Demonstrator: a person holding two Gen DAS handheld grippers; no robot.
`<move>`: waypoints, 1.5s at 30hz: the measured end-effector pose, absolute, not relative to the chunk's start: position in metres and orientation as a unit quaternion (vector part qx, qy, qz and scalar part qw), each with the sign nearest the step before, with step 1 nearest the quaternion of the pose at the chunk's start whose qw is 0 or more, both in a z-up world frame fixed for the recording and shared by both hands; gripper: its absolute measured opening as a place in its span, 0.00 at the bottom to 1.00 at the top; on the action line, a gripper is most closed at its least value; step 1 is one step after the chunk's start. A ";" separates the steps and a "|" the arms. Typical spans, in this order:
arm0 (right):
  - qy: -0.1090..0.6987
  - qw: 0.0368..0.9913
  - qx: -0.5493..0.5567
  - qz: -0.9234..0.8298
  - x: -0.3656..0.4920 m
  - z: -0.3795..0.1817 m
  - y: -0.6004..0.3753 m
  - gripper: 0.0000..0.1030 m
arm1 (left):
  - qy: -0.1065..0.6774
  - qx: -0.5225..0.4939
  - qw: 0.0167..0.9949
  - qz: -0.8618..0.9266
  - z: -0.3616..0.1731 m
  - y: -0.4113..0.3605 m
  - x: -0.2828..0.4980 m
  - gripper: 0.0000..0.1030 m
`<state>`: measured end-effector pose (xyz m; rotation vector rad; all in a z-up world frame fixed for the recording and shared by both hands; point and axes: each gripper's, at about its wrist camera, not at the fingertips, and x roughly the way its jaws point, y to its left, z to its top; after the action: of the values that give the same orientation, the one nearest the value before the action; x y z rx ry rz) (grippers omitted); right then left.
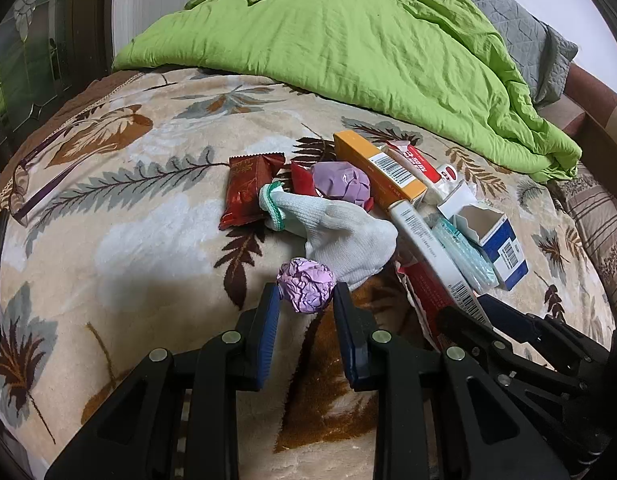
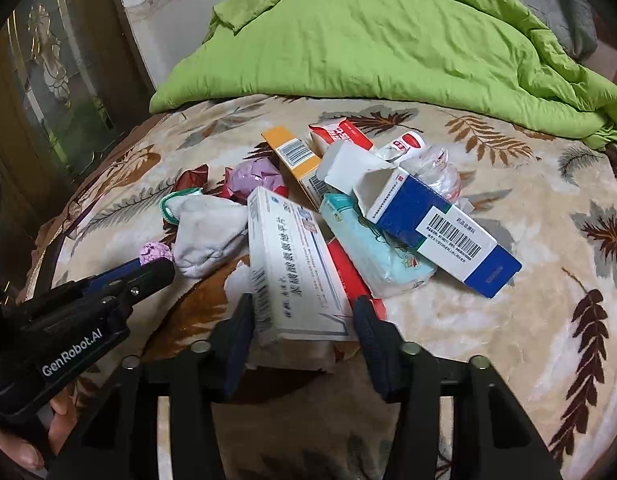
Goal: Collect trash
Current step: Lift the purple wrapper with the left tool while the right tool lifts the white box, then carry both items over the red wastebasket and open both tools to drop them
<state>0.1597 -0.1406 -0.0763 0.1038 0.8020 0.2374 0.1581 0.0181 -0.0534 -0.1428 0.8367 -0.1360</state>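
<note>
The left hand-held gripper (image 1: 306, 294) pinches a crumpled purple ball (image 1: 306, 286) just above the bed (image 1: 108, 240). The right hand-held gripper (image 2: 302, 308) stands spread around a white box (image 2: 292, 264), pads seemingly off it. Next it likely needs a firm squeeze before lifting.

A crumpled purple paper ball (image 1: 306, 286) sat pinched between the left tongs (image 1: 307, 300) near the bed's front edge. Beside it lay a white sock (image 1: 340, 236), wrappers and opened cardboard boxes (image 2: 432, 220) heaped mid-bed.
</note>
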 end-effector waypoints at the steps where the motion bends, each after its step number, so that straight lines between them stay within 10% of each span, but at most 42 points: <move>1: 0.383 0.916 0.045 0.113 0.157 -0.075 -0.139 0.41 | 0.405 -0.069 0.909 -0.065 -0.053 0.018 0.158 0.26; 9: 0.349 0.928 0.048 0.120 0.138 -0.060 -0.140 0.23 | 0.391 -0.064 0.916 -0.066 -0.048 0.017 0.154 0.26; 45: 0.305 0.911 0.270 0.060 -0.040 -0.023 -0.310 0.23 | 0.339 0.057 0.881 -0.325 -0.007 -0.129 0.052 0.26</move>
<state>-0.0404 -0.3105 -0.0228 0.5564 0.6277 0.1231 0.0524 -0.1291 -0.0072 0.1197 0.7069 -0.6771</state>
